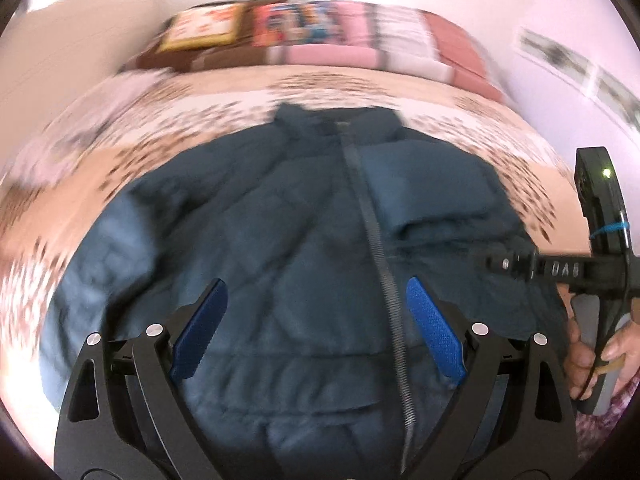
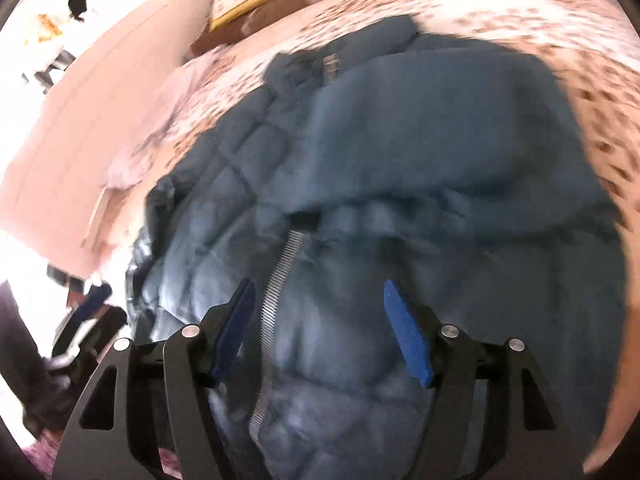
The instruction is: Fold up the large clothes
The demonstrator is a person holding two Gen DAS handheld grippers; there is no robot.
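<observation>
Jacket [image 1: 280,216], big dark blue puffer, lies front-up on the bed [image 1: 168,128] w/ its zipper [image 1: 378,264] running down the middle and collar toward the pillows [image 1: 320,32]. One sleeve [image 1: 424,188] looks already folded in across the chest, on the right side in the left wrist view. Imo it's gonna handle soft and bulky, prob light for its size, but puffy fill springs back so folds won't stay flat w/o pressing. Shell fabric looks kinda slick too, so a thin pinch could slip. Best grab is prob a hem edge or the sleeve cuff, somewhere w/ a seam to bite on.

Left gripper [image 1: 316,328] hovers over the lower front, jaws wide apart, nothing between them. Right gripper [image 2: 320,328] same deal, jaws spread wide over the zipper area, holding nothing. Can't tell if either touches the fabric, pics are blurry.
</observation>
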